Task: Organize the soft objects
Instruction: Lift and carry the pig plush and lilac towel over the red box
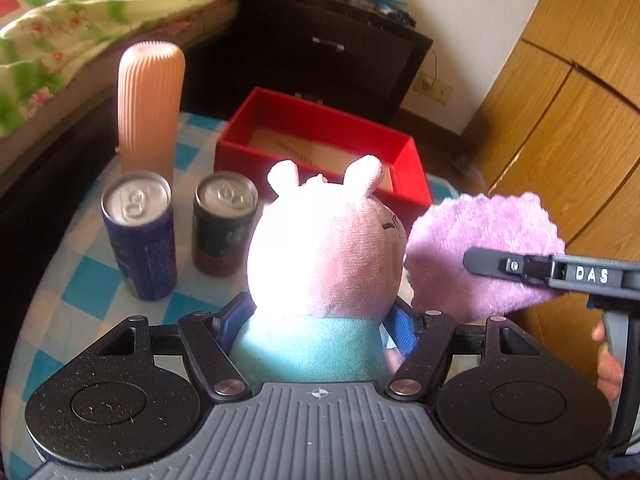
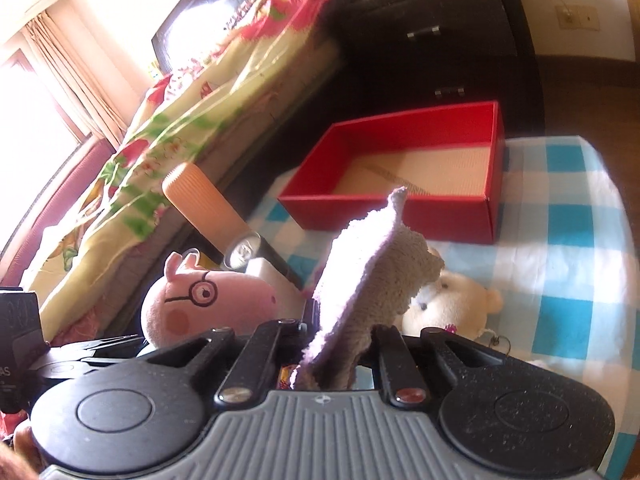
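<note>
My left gripper (image 1: 316, 320) is shut on a pink pig plush (image 1: 324, 248) in a teal shirt, held upright in front of the red box (image 1: 320, 140). The pig's face with glasses shows in the right wrist view (image 2: 208, 300). My right gripper (image 2: 340, 344) is shut on a fluffy purple cloth (image 2: 368, 280), which also shows in the left wrist view (image 1: 484, 248), just right of the pig. A cream bear plush (image 2: 452, 300) lies on the checked tablecloth (image 2: 560, 240) to the right of the cloth. The red box (image 2: 400, 184) is open and holds no soft things.
Two drink cans (image 1: 140, 236) (image 1: 224, 224) and a tall ribbed peach bottle (image 1: 150, 108) stand on the table's left side. A bed with a floral cover (image 2: 180, 120) lies to the left. A dark drawer chest (image 1: 328, 48) stands behind the table, wooden doors (image 1: 560, 120) to the right.
</note>
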Demonstrator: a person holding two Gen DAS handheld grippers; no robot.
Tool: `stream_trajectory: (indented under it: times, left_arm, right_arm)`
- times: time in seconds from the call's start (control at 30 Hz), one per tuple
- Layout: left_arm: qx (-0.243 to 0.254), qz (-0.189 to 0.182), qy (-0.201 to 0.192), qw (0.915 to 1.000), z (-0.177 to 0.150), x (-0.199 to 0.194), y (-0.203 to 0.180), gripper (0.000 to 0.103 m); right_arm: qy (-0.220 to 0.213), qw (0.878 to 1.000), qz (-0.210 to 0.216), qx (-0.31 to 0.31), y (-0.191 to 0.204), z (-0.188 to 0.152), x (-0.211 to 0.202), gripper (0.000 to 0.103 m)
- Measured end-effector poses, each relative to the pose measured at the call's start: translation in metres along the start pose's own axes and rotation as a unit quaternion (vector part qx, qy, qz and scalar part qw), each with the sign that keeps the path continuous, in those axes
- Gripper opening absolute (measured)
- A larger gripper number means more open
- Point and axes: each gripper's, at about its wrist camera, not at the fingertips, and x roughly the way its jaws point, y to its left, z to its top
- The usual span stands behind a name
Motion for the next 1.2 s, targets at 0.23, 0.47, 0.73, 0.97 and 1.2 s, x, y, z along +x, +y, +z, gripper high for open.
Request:
stream_trajectory:
  times: [0.23, 0.47, 0.73, 0.97, 1.2]
  left_arm:
    - [-0.006, 0.010, -0.057, 0.9983, 0.031, -0.008, -0.019, 0.069]
    - [0.013, 0.027, -0.106, 0.9939, 0.071, 0.000, -0.044, 0.069]
    - [0.033, 0.051, -0.135, 0.9890, 0.114, 0.031, -0.055, 0.069]
    - [0.039, 0.087, -0.146, 0.9847, 0.135, 0.056, -0.057, 0.069]
    - [0.043, 0.108, -0.133, 0.9843, 0.145, 0.085, -0.057, 0.070]
  right_arm:
    - [-0.045, 0.999, 0.010, -0.001, 0.010, 0.014, -0.023, 0.000]
    - [-0.100, 0.995, -0.010, -0.022, 0.023, 0.047, -0.041, 0.000]
    - [-0.124, 0.992, -0.026, -0.026, 0.022, 0.086, -0.014, 0.000]
    - [-0.131, 0.989, -0.054, -0.040, 0.016, 0.105, 0.007, 0.000]
    - [-0.141, 0.985, -0.077, -0.060, 0.009, 0.120, 0.028, 0.000]
